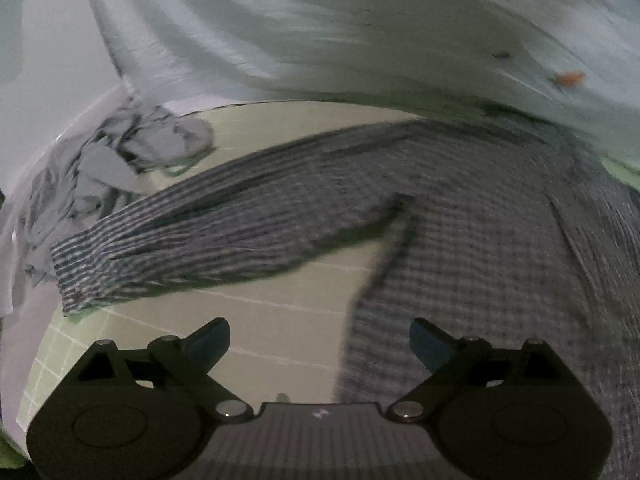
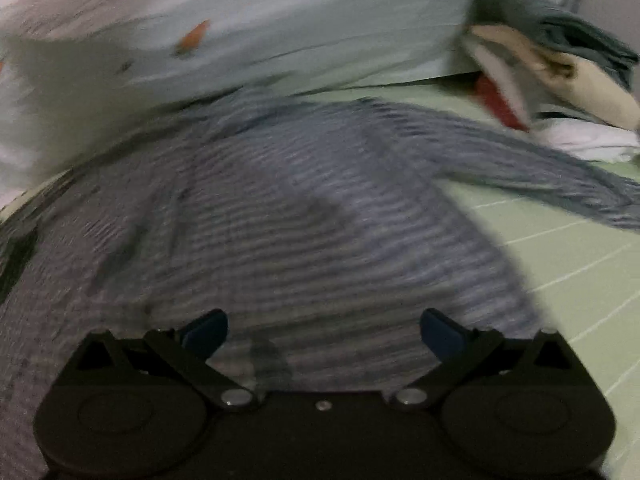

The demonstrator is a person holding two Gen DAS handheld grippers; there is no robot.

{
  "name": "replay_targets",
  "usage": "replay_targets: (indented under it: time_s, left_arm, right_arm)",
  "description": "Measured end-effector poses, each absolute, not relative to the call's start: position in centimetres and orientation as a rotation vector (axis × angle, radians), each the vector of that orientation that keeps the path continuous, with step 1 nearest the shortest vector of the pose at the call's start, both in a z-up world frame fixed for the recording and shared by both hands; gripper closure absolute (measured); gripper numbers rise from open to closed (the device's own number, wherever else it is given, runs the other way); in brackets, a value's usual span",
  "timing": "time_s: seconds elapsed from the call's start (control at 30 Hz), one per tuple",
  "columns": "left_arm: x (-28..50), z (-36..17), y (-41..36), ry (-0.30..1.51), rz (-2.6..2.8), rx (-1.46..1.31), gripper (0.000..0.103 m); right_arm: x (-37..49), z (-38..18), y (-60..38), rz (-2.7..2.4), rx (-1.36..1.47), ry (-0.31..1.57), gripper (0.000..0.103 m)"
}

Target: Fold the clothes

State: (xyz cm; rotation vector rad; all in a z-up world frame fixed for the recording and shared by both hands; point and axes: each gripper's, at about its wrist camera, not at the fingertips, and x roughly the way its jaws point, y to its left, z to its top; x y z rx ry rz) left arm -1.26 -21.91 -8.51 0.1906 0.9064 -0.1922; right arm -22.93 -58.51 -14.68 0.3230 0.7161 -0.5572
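Blue-and-white checked cotton shirt (image 1: 460,264) is lying spread on the pale green gridded bed sheet (image 1: 280,320), ahead of my left claw (image 1: 320,340) and right claw (image 2: 324,332), both spread and empty. I am judging a sleeve (image 1: 192,236) fold comes next.

Checked shirt (image 1: 460,264): its hem runs out of view below and to the right of the left gripper.
Pale sheet (image 2: 280,32) ahead: smeared by motion blur, its print unreadable.
Clothes pile (image 2: 560,64) ahead-right: blurred, items hard to separate, cut by the edge.
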Motion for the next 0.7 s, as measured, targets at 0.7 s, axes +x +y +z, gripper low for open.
replay_targets:
  time_s: [0.7]
  left_arm:
    - [-10.2, -7.7, -37.3, 1.017, -0.045, 0.128, 0.006]
  right_arm:
    - [-31.8, -16.6, -91.8, -1.029, 0.387, 0.765, 0.001]
